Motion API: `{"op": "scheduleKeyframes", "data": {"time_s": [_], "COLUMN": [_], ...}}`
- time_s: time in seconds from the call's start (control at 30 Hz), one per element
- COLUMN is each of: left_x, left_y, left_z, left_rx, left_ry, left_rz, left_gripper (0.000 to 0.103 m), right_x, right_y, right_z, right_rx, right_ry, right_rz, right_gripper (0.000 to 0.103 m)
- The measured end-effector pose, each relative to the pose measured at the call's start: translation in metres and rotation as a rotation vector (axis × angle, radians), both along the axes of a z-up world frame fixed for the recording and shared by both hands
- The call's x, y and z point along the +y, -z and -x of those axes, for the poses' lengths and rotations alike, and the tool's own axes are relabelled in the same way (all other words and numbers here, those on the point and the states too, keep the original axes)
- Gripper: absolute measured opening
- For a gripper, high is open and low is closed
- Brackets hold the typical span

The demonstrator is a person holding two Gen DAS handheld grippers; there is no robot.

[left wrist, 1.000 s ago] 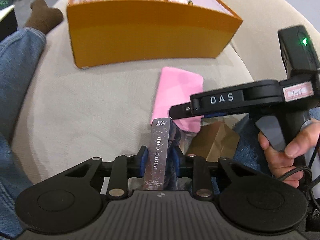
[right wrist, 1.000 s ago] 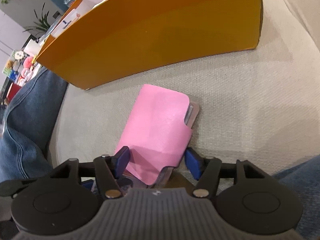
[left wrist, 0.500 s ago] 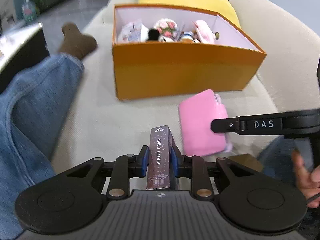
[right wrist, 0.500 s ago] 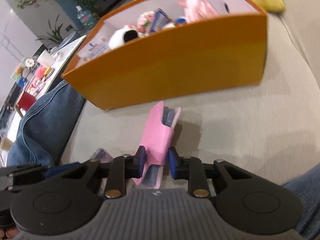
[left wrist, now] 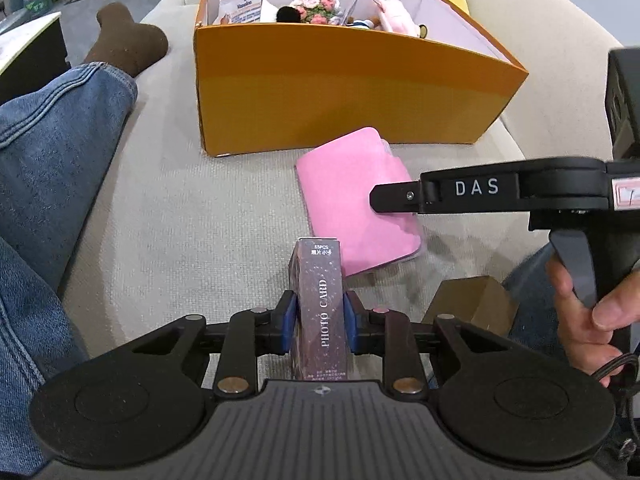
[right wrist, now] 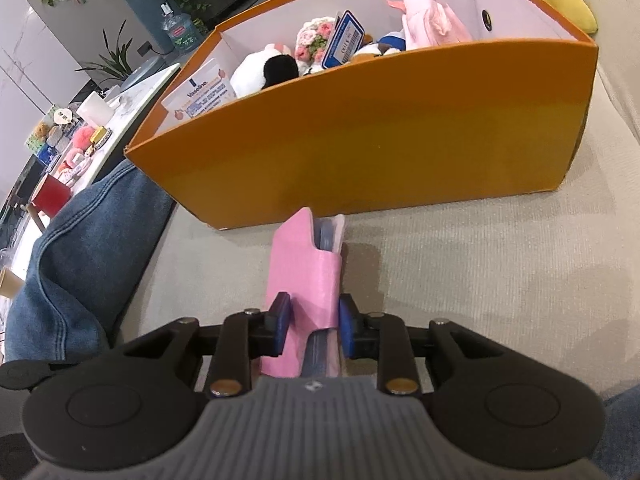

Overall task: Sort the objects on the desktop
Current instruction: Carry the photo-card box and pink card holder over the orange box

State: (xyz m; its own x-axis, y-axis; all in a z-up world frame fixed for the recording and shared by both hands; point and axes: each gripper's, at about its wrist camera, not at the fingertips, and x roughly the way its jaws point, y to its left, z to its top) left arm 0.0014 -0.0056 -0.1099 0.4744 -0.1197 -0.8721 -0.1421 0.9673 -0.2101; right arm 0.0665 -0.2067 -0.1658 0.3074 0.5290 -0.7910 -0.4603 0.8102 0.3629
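On the beige sofa cushion (left wrist: 168,220) we face the orange box (left wrist: 340,92). Our left gripper (left wrist: 319,322) clamps the photo card pack (left wrist: 320,312) upright; our right gripper (right wrist: 312,326) pinches the pink card holder (right wrist: 306,276) before the box.

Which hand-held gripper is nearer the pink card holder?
Right. The right hand-held gripper is clamped on the pink card holder; the left hand-held gripper, holding the photo card box, sits just beside it.
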Motion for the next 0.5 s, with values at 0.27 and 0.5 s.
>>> {"op": "scheduleKeyframes", "data": {"time_s": [0.27,0.5], "left_x": [0.006,0.003], "left_y": [0.013,0.013], "left_z": [0.001,0.001], "left_rx": [0.023,0.014], "left_ry": [-0.042,-0.058], "left_rz": [0.012,0.016], "left_gripper": [0.026,0.026], "right_x": [-0.004,0.009], "right_y": [0.000,-0.012], "right_z": [-0.003,0.005], "right_rx": [0.007,-0.025], "right_ry": [0.006,-0.045], "right_rz": [-0.077,-0.065], "right_gripper": [0.028,0.026]}}
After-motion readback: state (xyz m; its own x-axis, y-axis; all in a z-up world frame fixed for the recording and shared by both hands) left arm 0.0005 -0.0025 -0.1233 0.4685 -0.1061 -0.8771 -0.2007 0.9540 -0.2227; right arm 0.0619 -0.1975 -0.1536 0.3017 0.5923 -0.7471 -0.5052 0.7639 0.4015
